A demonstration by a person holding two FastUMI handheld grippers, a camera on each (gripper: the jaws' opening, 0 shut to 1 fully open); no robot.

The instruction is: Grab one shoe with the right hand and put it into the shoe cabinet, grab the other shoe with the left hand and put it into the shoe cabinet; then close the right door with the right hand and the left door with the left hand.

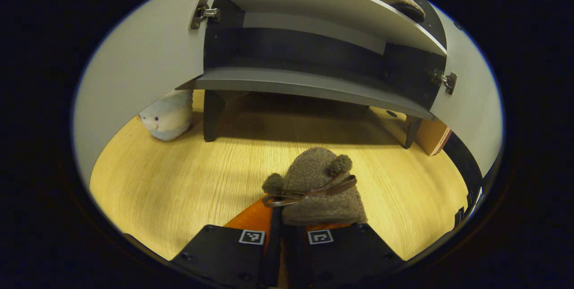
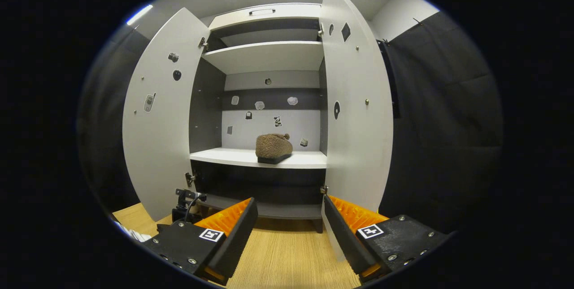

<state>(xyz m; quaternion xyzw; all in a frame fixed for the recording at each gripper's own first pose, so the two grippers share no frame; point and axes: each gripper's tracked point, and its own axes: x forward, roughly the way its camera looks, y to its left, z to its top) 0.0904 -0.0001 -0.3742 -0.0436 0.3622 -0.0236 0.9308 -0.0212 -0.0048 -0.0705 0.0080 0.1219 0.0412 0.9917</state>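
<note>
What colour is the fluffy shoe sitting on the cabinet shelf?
Brown, with a dark sole. The shoe shows best in the right gripper view.

No readable text, brand, number or sign appears on anything in either view.

left gripper (image 1: pixel 287 239) with 2 black finger blocks, each bearing 1 square black-and-white marker, small screws at the corners, right gripper (image 2: pixel 287 235) likewise black-bodied, 2 square markers, silver screws, ribbed finger faces
</note>
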